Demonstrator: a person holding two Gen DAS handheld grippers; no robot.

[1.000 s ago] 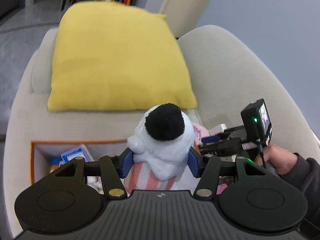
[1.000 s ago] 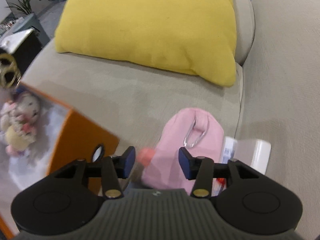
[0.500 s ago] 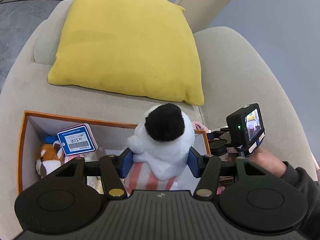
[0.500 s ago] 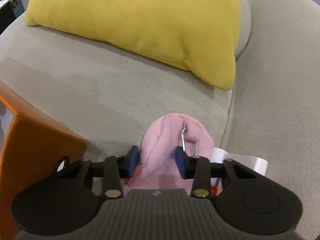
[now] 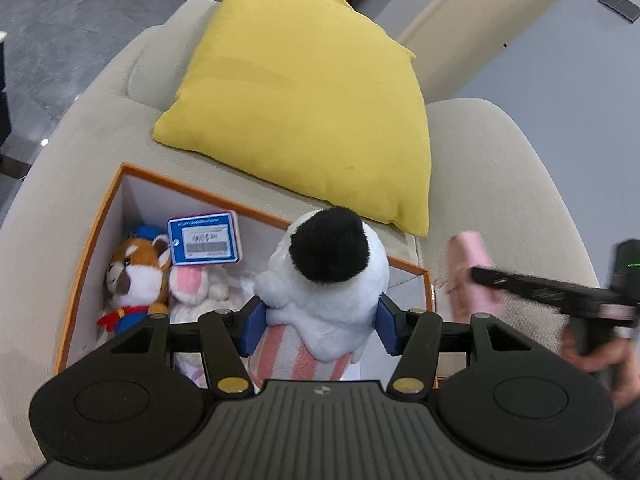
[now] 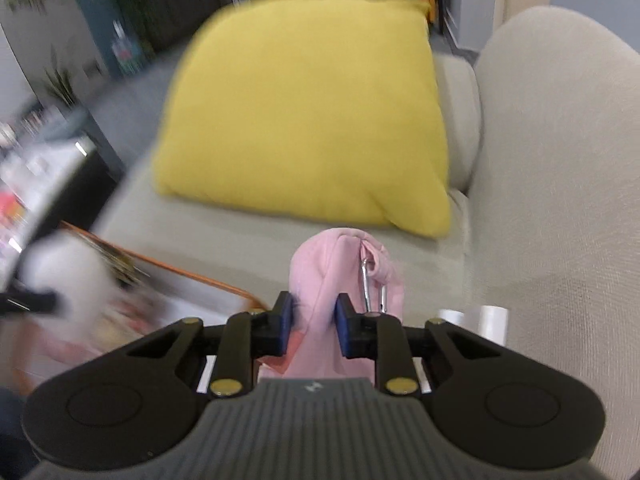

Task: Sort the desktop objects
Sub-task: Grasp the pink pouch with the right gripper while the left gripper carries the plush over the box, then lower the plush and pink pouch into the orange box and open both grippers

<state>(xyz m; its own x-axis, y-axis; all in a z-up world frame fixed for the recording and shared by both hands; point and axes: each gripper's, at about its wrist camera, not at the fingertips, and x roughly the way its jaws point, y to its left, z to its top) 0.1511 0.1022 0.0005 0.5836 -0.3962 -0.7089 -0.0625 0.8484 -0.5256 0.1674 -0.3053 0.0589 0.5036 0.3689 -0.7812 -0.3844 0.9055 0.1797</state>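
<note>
- Beige sofa seat [image 5: 80, 184] serves as the work surface — a yellow cushion [image 5: 304, 112] leans at the back, and an orange-rimmed box [image 5: 92, 236] sits on the seat in front of it.
- Two plush toys are already seen inside the box: a fox toy [image 5: 132, 276] and a pink-eared bunny [image 5: 192, 284] with a blue price tag [image 5: 206, 243] above it.
- Left gripper [image 5: 320, 320]: jaws spread wide yet pinching a white plush with a black patch [image 5: 326, 280], both blue pads pressed into its sides; the toy is held above the near part of the box.
- Right gripper [image 6: 311, 328]: jaws drawn nearly together, clamped on a pink soft pouch [image 6: 340, 264] with a metal clip [image 6: 374, 286] hanging beside the right pad; the pouch is lifted clear of the seat, to the right of the box rim.
- A white object [image 6: 486, 320] is left on the seat by the right gripper — too blurred to identify.
- Judged step: both items are being carried to the box.
- Advice: the white plush is best released only once fully over the open space, not over the rim; the pouch should be kept well pinched, since soft fabric may slip, and the two grippers kept apart over the box.
</note>
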